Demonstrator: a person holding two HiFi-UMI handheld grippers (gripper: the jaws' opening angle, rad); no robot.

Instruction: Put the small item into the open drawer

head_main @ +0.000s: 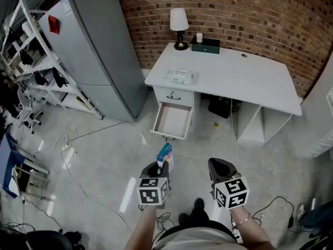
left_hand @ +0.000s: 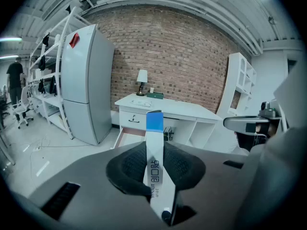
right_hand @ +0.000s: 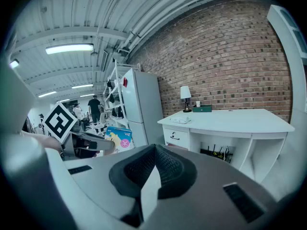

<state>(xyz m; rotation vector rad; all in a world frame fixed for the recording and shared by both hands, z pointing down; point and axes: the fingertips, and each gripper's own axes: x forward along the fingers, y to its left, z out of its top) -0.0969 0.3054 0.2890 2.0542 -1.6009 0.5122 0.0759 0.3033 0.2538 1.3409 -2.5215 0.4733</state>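
Two hand-held grippers are seen lowest in the head view. The left hand-held gripper [head_main: 161, 166] is clamped on one small flat packet [head_main: 165, 152], blue-topped and held upright. The right hand-held gripper [head_main: 220, 166] is closed on nothing. One drawer [head_main: 171, 123] is pulled open at the table [head_main: 244, 82] front, with bare floor [head_main: 104, 150] left between it and the packet. The packet's print cannot be read.

The small item [left_hand: 154, 171] hides part of the open drawer [left_hand: 125, 138] in the left gripper view; the packet [head_main: 180, 76] on the desk [head_main: 244, 82] is too small to identify.
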